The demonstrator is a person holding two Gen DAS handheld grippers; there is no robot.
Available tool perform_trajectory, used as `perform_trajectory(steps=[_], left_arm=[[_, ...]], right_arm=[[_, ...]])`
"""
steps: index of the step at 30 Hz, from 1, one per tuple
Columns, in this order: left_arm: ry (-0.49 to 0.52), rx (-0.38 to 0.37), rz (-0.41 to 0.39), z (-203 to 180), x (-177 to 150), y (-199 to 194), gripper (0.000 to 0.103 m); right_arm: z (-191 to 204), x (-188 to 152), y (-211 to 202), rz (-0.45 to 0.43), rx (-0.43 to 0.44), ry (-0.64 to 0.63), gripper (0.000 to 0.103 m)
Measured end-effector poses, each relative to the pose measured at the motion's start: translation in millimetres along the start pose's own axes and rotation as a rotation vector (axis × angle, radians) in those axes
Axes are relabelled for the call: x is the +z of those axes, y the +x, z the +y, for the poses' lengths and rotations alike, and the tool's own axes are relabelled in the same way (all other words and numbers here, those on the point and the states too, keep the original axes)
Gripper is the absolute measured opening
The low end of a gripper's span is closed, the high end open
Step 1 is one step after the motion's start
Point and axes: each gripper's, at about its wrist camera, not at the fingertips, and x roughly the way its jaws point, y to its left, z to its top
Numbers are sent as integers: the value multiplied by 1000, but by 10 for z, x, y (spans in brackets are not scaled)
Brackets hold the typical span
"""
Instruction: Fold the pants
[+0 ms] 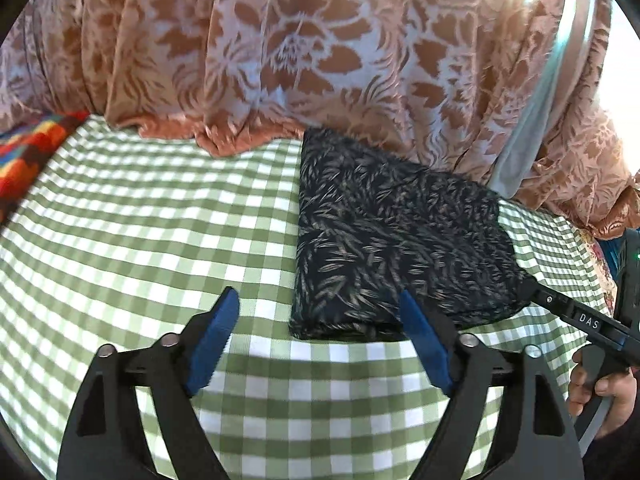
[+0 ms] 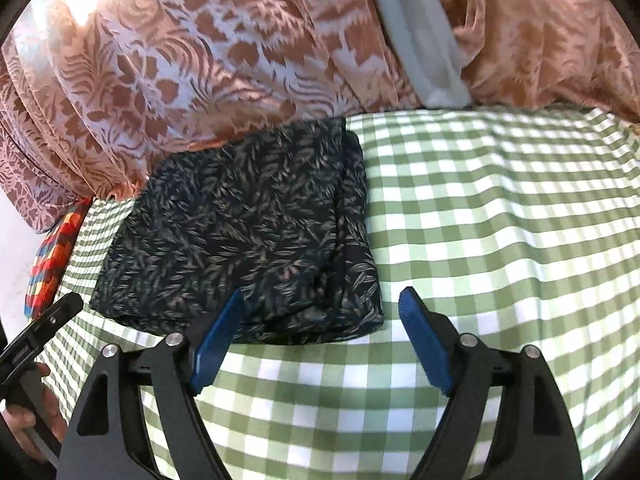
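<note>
The pants (image 1: 384, 236) are dark navy with a pale leaf print and lie folded into a compact block on the green-and-white checked cloth (image 1: 140, 232). In the left wrist view my left gripper (image 1: 316, 300) is open just in front of the block's near left corner, nothing between its blue pads. The right gripper's black fingers (image 1: 568, 312) reach the block's right edge there. In the right wrist view the pants (image 2: 248, 232) sit left of centre, and my right gripper (image 2: 320, 300) is open at their near right corner, holding nothing.
A pink-and-rust floral curtain (image 1: 320, 48) hangs along the far edge of the checked cloth (image 2: 500, 220). A multicoloured fabric (image 2: 52, 252) lies at the left edge. A hand (image 1: 600, 388) grips the other tool's handle at lower right.
</note>
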Motion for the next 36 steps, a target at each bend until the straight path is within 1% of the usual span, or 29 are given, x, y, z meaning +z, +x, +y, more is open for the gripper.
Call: perform_trajectory(steps=[3, 10, 12, 14, 16, 17, 21, 23, 25, 28, 32, 36], left_arm=[[24, 19, -27, -83, -50, -139, 88], [40, 55, -53, -193, -204, -390, 91], [41, 71, -58, -206, -247, -434, 94], [46, 88, -62, -226, -298, -490, 94], [43, 104, -64, -226, -342, -530, 99], [41, 111, -66, -225, -365, -548, 100], [32, 118, -71, -219, -499, -633, 100], [31, 140, -66, -221, -544, -649, 100], [52, 161, -65, -242, -607, -672, 100], [56, 176, -70, -242, -658, -708, 100], [18, 173, -82, -173, -659, -760, 100], [21, 188, -99, -171, -643, -807, 100]], right_arm=[[96, -63, -151, -35, -22, -14, 83], [406, -234, -377, -84, -55, -68, 92], [500, -309, -423, -97, -83, -84, 93], [566, -376, -453, -109, -109, -94, 95], [631, -465, -483, -119, -122, -105, 97], [675, -526, -502, -126, -137, -117, 97], [762, -695, -519, -129, -160, -153, 97], [790, -758, -535, -130, -173, -162, 97], [799, -798, -570, -143, -198, -168, 97], [792, -828, -624, -163, -228, -160, 99], [796, -853, -692, -181, -251, -160, 101], [798, -870, -733, -190, -254, -155, 101]])
